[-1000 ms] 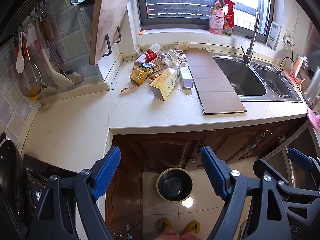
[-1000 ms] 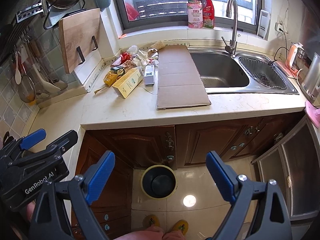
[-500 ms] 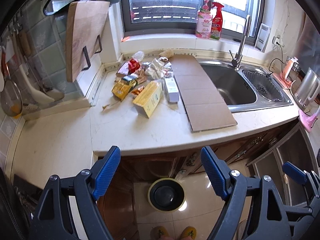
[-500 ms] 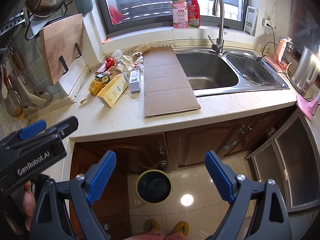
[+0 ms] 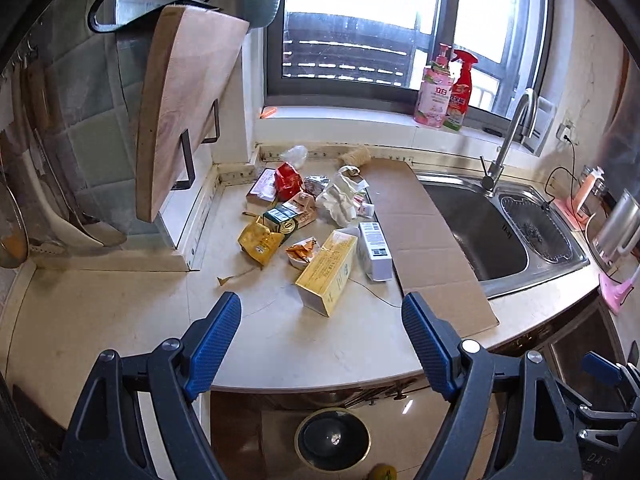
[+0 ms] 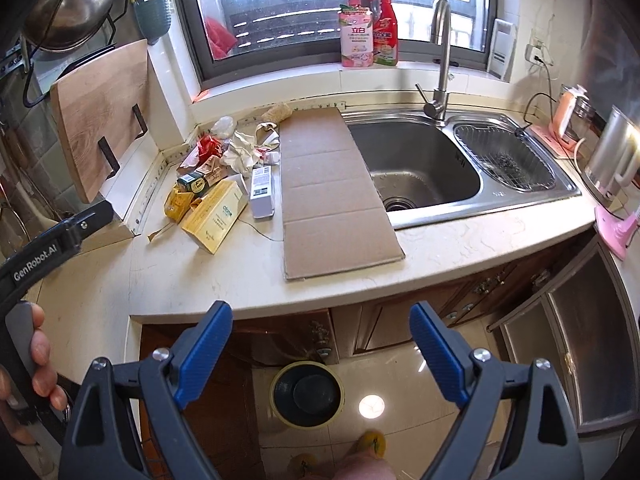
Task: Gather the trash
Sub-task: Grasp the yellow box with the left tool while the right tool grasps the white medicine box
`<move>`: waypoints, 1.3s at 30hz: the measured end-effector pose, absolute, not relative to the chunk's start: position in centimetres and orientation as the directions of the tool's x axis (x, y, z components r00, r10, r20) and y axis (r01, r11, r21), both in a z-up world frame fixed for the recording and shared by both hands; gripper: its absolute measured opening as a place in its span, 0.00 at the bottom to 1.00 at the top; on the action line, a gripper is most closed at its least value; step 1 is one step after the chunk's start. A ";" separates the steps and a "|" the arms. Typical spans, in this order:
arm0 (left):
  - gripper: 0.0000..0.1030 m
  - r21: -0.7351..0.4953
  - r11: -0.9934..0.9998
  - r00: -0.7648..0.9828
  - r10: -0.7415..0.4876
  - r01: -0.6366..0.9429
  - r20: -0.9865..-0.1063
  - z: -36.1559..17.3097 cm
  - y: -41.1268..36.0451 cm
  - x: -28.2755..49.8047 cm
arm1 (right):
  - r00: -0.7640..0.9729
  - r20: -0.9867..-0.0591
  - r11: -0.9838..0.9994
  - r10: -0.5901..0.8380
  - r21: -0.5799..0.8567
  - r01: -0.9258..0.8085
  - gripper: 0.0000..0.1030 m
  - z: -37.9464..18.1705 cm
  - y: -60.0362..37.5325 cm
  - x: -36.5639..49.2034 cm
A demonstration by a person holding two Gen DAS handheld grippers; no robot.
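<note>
Left gripper [image 5: 322,332] and right gripper [image 6: 322,340] gape wide, empty, at frame bottom; trash pile [image 5: 312,216] mid-frame on the tabletop [image 5: 120,312]

Two bottles [image 5: 434,92], one cardboard sheet [image 5: 424,236], one bin [image 5: 332,438]

Trash [image 5: 316,220] left of cardboard [image 5: 424,240] (countertop)

Your left tongs [image 5: 321,336] cover the tabletop [image 5: 320,352] edge nearest you. Beyond them, the print on the yellow box [image 5: 329,271] is too small to read, and wrappers half bury the green carton [image 5: 282,219].
</note>
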State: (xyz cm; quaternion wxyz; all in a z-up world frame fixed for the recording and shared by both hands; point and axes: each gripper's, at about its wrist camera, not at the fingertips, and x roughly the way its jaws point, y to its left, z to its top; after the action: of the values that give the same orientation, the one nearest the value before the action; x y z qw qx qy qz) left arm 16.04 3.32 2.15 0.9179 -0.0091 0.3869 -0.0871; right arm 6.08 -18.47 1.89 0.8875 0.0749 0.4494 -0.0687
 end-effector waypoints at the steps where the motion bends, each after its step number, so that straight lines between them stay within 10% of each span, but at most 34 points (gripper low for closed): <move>1: 0.78 -0.093 0.984 0.670 -0.171 0.150 -0.722 1.9 3.7 17.0 | 0.587 -0.808 0.981 -0.049 0.071 0.180 0.88 1.9 -18.6 6.9; 25: 0.78 0.020 0.987 0.253 -0.022 0.160 -0.967 -13.7 -4.1 37.8 | 0.305 -0.910 0.959 0.282 0.256 -0.122 0.76 -7.5 -23.4 33.6; 28: 0.56 0.040 0.987 0.215 0.006 0.157 -0.977 -14.8 -4.8 38.2 | 0.279 -0.911 0.952 0.302 0.273 -0.140 0.76 -8.4 -22.7 34.8; 39: 0.42 -0.052 0.998 0.265 -0.041 -0.034 -0.963 -12.1 -1.3 34.4 | 0.210 -0.918 0.933 0.336 0.295 -0.204 0.76 -11.1 -18.1 38.3</move>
State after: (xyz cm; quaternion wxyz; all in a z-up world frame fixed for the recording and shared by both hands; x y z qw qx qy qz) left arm 34.40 -1.34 -12.07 0.7948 -0.0310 0.6061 -0.0024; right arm 38.27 -18.11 -11.08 0.7760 0.0547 0.6037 0.1740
